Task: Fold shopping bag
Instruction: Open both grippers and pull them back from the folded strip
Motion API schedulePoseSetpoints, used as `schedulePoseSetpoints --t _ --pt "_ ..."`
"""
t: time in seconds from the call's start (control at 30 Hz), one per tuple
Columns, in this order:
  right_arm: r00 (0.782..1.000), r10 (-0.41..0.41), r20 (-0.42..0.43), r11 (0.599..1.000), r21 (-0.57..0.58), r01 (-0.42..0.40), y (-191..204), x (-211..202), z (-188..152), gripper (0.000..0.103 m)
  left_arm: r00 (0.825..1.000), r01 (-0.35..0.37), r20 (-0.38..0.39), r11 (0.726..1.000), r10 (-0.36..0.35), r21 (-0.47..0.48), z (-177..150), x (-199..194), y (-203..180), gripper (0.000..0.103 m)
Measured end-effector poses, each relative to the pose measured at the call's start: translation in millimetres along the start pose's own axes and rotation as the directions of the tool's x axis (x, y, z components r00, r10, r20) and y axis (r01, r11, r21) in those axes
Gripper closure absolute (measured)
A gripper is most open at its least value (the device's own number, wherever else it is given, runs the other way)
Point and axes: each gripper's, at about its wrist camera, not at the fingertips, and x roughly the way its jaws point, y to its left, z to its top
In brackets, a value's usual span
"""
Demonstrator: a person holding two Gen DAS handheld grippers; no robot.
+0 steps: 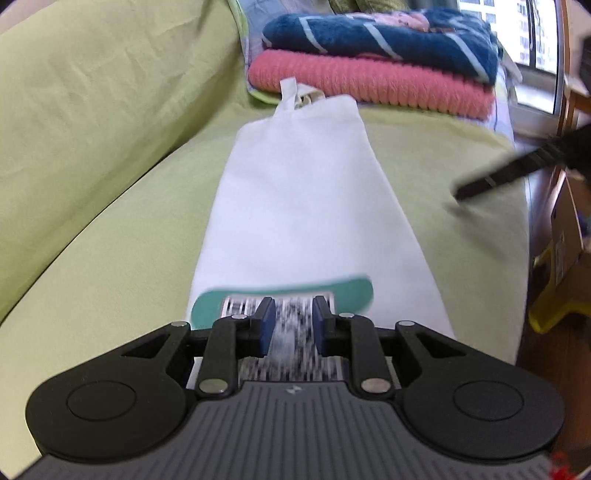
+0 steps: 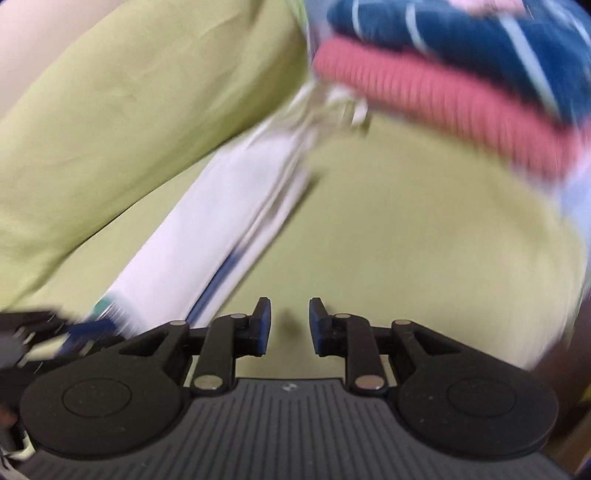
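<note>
The white shopping bag (image 1: 303,206) lies folded into a long narrow strip on the green sofa seat, handles (image 1: 291,94) at its far end. Its near end carries a teal and black-and-white print (image 1: 284,299). My left gripper (image 1: 292,325) is open over that near end, fingers straddling the print without pinching it. In the right wrist view the bag (image 2: 207,229) runs diagonally at left, layered edges showing. My right gripper (image 2: 290,323) is open and empty over bare seat, right of the bag. It also shows blurred in the left wrist view (image 1: 491,181).
A stack of folded knitwear, pink (image 1: 369,83) under navy (image 1: 380,35), sits at the bag's far end. The green backrest (image 1: 92,122) rises on the left. A cardboard box and yellow stool (image 1: 557,288) stand beyond the seat's right edge.
</note>
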Motion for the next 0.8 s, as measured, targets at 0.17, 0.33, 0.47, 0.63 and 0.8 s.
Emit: schedulePoseSetpoints --t 0.17,0.33,0.47,0.63,0.8 --pt "0.998 -0.021 -0.059 0.989 -0.145 0.012 43 -37 -43 0.081 0.991 -0.078 -0.11 0.997 0.077 -0.005 -21 -35 -7 0.076" --pt "1.0 -0.007 0.015 0.971 -0.237 0.01 83 -73 -50 0.077 0.982 -0.165 -0.101 0.986 0.161 -0.031 -31 -88 -17 0.074" --pt "0.994 0.028 0.107 0.96 -0.28 0.004 109 -101 -53 0.073 0.972 -0.231 -0.051 0.971 0.228 -0.066 -33 -137 -27 0.072" --pt "0.986 0.055 0.16 0.941 -0.339 0.002 135 -126 -50 0.072 0.957 -0.283 0.02 0.949 0.289 -0.138 -35 -184 -36 0.07" --pt "0.972 0.088 0.218 0.911 -0.411 0.01 162 -144 -42 0.063 0.952 -0.286 0.072 0.947 0.298 -0.148 -33 -204 -33 0.066"
